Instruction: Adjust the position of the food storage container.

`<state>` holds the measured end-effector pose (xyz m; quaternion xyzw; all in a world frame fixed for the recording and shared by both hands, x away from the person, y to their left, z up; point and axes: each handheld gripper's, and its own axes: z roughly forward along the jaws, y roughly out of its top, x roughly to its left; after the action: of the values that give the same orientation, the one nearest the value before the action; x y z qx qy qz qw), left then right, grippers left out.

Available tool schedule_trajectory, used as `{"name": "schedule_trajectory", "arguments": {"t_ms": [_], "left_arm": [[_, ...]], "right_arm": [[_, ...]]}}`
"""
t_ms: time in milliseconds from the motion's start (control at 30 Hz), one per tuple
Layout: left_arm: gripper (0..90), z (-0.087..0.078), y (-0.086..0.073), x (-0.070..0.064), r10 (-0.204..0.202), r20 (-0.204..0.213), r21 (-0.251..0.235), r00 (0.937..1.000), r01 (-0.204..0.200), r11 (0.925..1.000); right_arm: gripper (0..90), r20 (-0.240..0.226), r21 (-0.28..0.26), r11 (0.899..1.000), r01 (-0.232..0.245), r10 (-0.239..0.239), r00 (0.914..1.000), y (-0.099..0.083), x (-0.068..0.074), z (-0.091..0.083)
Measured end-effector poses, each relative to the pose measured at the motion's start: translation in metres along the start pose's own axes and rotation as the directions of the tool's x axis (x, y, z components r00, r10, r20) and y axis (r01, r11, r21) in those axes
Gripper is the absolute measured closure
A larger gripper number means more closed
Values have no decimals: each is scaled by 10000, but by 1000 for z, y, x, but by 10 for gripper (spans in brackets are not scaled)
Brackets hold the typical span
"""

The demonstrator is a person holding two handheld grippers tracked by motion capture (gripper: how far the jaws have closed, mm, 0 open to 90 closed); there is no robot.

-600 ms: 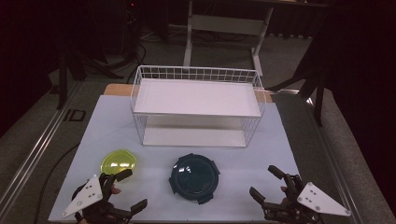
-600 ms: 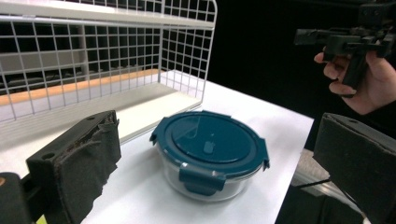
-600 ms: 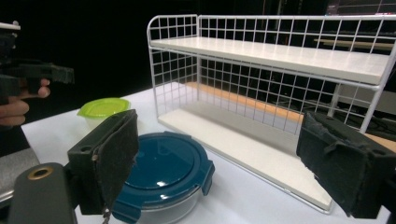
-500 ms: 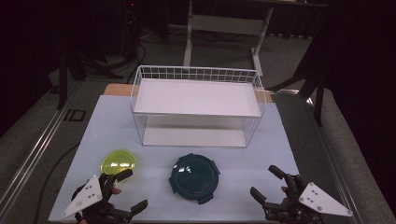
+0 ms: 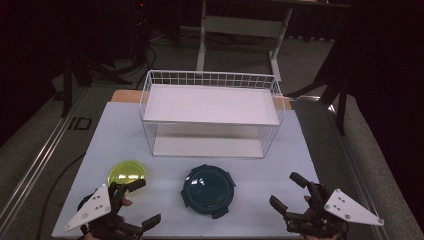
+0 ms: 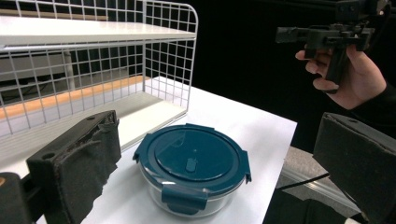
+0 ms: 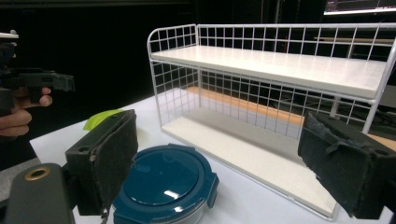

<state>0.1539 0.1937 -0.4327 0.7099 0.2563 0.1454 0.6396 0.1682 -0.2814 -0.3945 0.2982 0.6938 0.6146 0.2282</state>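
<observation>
A round teal-lidded container (image 5: pixel 208 190) sits on the white table (image 5: pixel 260 200) between the left gripper (image 5: pixel 142 202) and right gripper (image 5: pixel 287 192), both with jaws spread wide and empty, well apart from it

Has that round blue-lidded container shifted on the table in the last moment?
No. The container sits at the same spot in front of the wire shelf, beside the yellow bowl.

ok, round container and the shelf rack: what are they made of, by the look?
Round container: clear base, likely glass or hard plastic, see-through with glints; teal lid looks like glossy plastic, with moulded snap tabs. Shelf rack: thin white-coated wire grid, probably metal; its matte white boards could be painted wood or laminate.
</observation>
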Motion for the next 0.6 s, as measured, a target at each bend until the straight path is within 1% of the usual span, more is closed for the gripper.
{"name": "schedule_trajectory", "arguments": {"t_ms": [67, 133, 167, 267, 300, 367, 400, 500, 600], "left_arm": [[4, 2, 3, 1, -25, 132, 66, 9999, 24, 10000], [4, 6, 5, 3, -95, 188, 98, 9998, 93, 9999], [4, 8, 5, 4, -124, 256, 111, 9996, 121, 9999], [4, 17, 4, 7, -285, 319, 343, 9991, 274, 9990], [4, 19, 4, 8, -353, 437, 382, 9984, 336, 9987], [4, 24, 3, 8, -334, 575, 465, 9978, 308, 9984], [5, 27, 2, 8, -332, 693, 515, 9970, 297, 9982], [8, 34, -3, 8, -446, 879, 726, 9951, 383, 9966], [36, 42, -11, 7, -421, 975, 961, 9943, 327, 9948]], "right_arm": [[115, 27, -11, 10000, -36, 36, 10000, 3, -1, 1], [116, 25, 178, 9998, 17, -17, 10000, 5, -2, 4], [116, -36, 261, 9997, -15, 16, 10000, 4, -3, 6], [118, -252, 363, 9993, -41, 51, 9997, 1, -4, 10], [118, -293, 384, 9992, -58, 69, 9995, 0, -4, 12], [120, -336, 363, 9993, -100, 112, 9994, -3, -5, 14], [120, -354, 375, 9992, -120, 133, 9993, -3, -6, 15], [120, -342, 333, 9993, -197, 209, 9992, -5, -8, 17], [120, -314, 285, 9993, -245, 254, 9992, -5, -8, 18]]}}
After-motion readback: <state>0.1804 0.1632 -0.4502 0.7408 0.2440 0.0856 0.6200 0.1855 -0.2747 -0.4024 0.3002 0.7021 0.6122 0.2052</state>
